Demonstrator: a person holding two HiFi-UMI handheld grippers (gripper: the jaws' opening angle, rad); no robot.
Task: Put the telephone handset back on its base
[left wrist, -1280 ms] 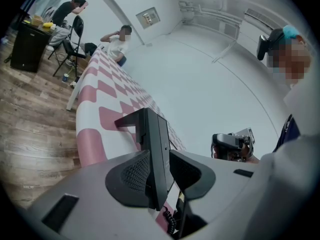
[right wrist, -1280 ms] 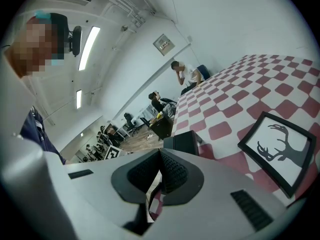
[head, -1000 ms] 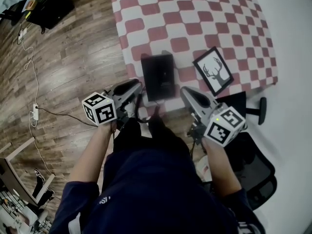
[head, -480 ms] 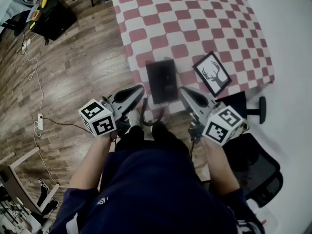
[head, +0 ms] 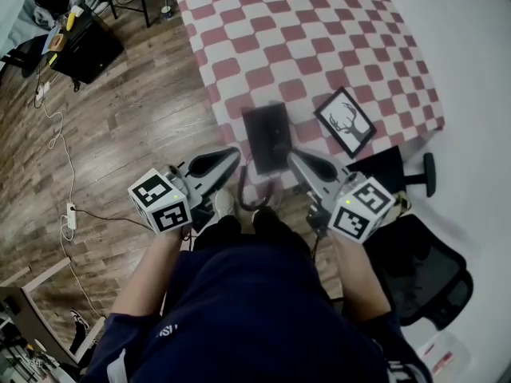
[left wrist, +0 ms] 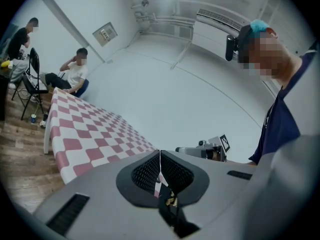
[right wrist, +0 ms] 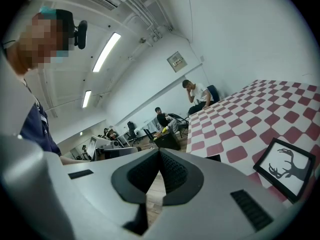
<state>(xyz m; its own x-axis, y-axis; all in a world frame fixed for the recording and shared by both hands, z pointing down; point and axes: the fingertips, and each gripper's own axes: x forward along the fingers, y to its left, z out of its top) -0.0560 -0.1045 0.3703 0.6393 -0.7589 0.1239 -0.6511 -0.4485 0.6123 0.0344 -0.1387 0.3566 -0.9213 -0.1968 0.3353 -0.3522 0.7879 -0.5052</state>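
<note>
Head view: the black rectangular telephone lies at the near edge of the red-and-white chequered table. Its long axis runs away from the person, just ahead between left gripper and right gripper, neither clearly nearer. Handset indistinguishable from base.
Left gripper view: jaws together, empty.
Right gripper view: jaws together, empty.

Telephone left of picture, on table

The person wears a dark navy shirt with short sleeves. The left gripper and right gripper are grey, each with a black-and-white marker cube.
</note>
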